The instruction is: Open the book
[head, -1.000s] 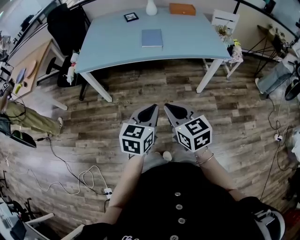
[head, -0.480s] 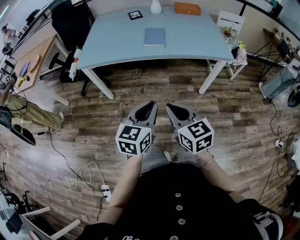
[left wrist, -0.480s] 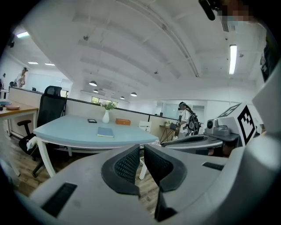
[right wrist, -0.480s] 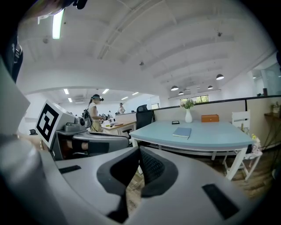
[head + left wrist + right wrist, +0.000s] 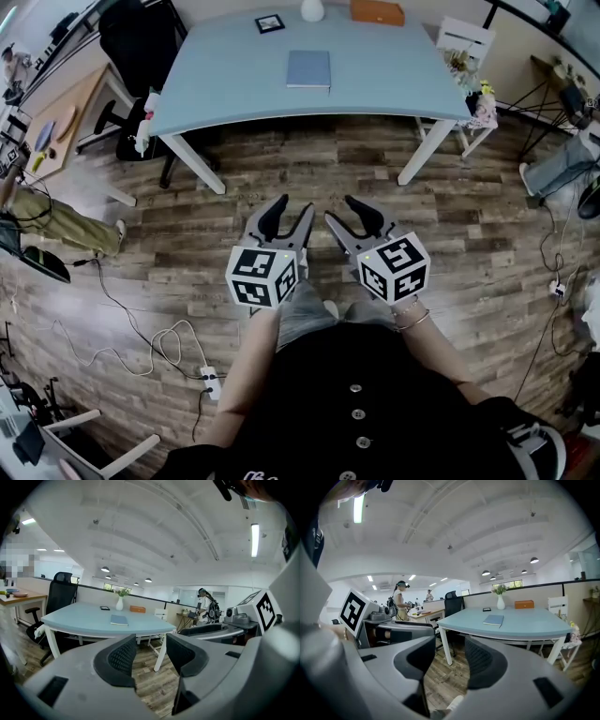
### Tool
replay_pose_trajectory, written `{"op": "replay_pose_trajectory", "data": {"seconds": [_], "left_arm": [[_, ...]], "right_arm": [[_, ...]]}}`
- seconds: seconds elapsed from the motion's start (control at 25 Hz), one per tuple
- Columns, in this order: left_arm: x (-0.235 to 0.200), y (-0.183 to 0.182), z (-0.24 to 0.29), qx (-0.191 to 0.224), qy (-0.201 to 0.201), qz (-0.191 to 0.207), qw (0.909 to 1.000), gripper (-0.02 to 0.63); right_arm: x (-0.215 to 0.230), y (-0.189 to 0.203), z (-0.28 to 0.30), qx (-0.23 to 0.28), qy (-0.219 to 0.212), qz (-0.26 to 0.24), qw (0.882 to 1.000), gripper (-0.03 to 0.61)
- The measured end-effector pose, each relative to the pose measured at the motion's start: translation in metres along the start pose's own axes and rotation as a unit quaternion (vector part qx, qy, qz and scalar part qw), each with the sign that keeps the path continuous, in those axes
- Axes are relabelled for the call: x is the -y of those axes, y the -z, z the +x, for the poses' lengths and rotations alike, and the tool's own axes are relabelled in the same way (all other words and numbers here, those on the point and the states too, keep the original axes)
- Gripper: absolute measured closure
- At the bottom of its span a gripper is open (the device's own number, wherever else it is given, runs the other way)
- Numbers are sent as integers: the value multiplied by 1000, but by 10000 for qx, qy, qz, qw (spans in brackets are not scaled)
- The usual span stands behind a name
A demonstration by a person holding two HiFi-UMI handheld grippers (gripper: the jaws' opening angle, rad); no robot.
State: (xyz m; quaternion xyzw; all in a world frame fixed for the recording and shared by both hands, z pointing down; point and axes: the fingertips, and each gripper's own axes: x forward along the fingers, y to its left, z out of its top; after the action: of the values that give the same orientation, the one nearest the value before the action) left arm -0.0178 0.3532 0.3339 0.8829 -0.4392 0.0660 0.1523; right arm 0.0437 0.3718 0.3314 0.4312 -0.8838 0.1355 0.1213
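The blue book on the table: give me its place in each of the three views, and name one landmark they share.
Head view: the book lies at top centre, flat on the light blue table.
Left gripper view: the book is left of centre, on the tabletop.
Right gripper view: the book is right of centre, on the tabletop.
Shared landmark: the white vase stands behind the book in all three views.

Bright even light from ceiling strips (image 5: 254, 540); strong fisheye bending; dark corners
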Motion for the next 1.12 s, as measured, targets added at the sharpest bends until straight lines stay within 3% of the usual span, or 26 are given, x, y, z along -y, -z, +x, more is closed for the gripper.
{"op": "replay_pose_trajectory", "data": {"seconds": [0.28, 0.68, 0.88, 1.12], "left_arm": [[-27, -6, 29, -101, 164, 77, 9998, 433], [-91, -46, 90, -37, 465, 168, 9988, 435], [-115, -65, 113, -64, 646, 299, 9974, 522], [-155, -92, 142, 14, 749, 413, 9963, 551]], "right_arm": [[22, -14, 37, 47, 141, 17, 9999, 350], [62, -54, 111, 114, 316, 10, 9994, 357], [80, -73, 143, 160, 434, 19, 9989, 370], [97, -96, 186, 214, 524, -19, 9984, 379]]}}
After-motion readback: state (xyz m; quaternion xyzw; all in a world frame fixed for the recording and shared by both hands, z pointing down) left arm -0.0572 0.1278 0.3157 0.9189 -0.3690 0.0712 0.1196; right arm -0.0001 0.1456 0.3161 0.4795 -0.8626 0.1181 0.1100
